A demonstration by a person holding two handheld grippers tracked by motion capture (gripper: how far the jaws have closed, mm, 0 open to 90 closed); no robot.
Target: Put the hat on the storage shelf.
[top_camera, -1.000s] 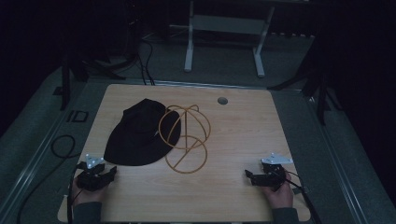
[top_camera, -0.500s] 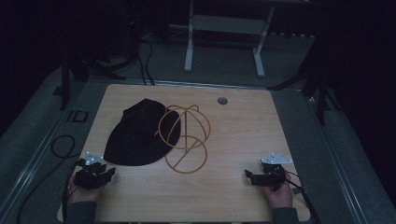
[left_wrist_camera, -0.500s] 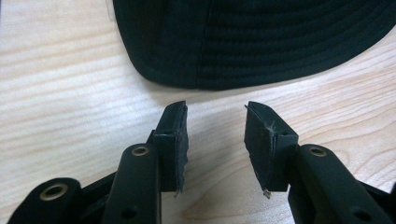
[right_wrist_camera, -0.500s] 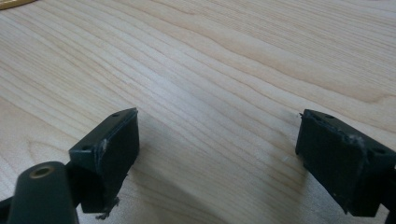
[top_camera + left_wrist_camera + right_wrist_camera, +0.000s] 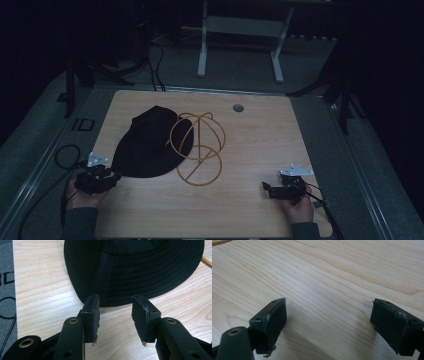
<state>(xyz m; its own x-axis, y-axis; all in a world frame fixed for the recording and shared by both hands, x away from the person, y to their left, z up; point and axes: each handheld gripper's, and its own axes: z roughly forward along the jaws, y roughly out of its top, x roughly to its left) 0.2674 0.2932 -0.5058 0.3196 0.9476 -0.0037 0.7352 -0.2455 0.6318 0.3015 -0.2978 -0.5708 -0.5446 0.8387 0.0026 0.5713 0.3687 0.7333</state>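
A black bucket hat [image 5: 147,142] lies flat on the wooden table [image 5: 250,150], left of centre. A tan wire hat frame [image 5: 200,150] rests against its right side, overlapping the brim. My left gripper [image 5: 114,178] sits at the front left with its jaws open, pointing at the hat. In the left gripper view the hat's brim [image 5: 140,270] lies just beyond the open left gripper [image 5: 115,312], apart from it, and a bit of wire [image 5: 206,261] shows at the right. At the front right, my right gripper [image 5: 266,189] stands wide open over bare wood [image 5: 329,317].
A round cable hole [image 5: 238,107] sits near the table's far edge. A black cable [image 5: 65,155] loops on the grey floor left of the table. The white legs of another stand [image 5: 202,45] rise behind the table.
The left hand and gripper have shifted slightly near the table's front left corner. The right gripper, hat and wire frame have stayed put.
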